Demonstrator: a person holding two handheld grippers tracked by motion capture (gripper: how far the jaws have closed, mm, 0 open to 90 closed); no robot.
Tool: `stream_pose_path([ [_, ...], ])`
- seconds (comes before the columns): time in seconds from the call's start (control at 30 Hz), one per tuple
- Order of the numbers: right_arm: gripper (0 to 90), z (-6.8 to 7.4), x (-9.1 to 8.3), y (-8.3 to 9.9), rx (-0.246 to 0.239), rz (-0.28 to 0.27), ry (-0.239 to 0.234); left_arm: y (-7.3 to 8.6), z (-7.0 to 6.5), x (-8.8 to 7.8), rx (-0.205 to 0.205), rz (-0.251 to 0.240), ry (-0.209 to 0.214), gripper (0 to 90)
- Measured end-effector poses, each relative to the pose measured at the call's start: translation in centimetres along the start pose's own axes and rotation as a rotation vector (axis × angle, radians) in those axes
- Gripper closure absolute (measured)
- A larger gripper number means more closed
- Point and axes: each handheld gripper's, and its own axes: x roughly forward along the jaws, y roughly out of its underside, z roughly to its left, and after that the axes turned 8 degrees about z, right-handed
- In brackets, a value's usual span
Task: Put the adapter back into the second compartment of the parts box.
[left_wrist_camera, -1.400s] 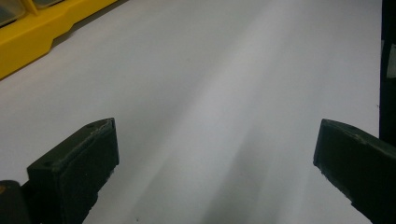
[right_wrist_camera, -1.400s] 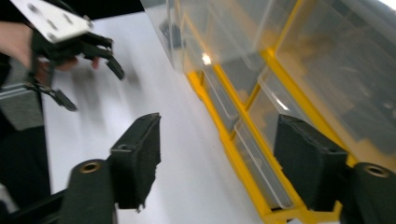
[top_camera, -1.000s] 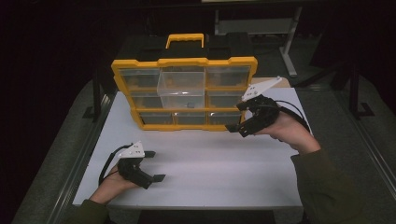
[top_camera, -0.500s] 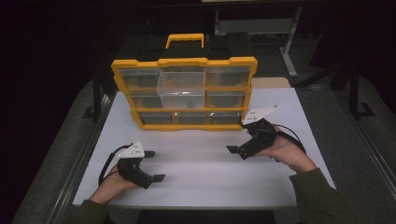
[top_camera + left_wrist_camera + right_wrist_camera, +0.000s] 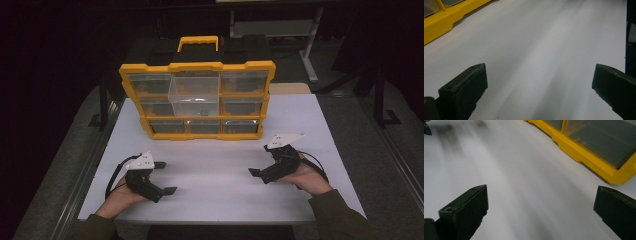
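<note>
A yellow organizer case with clear drawers stands upright at the back of the white table. Its middle drawer sticks out toward me. My left gripper rests low at the table's front left, open, with bare table between its jaws. At the front right, my right gripper sits low and points left. Its jaws have just been opening and stand open with nothing between them. The case's yellow base shows in the left gripper view and the right gripper view.
Bare white tabletop lies between the two grippers and in front of the case. Dark floor and metal rails run along both sides of the table. A desk frame stands behind at the right.
My right hand has come down and back from in front of the case's lower right drawers to the table. The left gripper has stayed still.
</note>
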Motion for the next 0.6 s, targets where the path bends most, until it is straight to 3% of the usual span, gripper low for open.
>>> stream_pose_path([
  [0.43,0.0,-0.1,0.3,4.2,0.075,-0.020,0.010,0.1,-0.1,-0.1,0.008,-0.002,-0.008,0.0],
  [0.6,0.0,-0.2,0.2,4.4,0.079,-0.031,0.007,0.0,-0.1,0.0,0.007,0.000,-0.009,0.0],
])
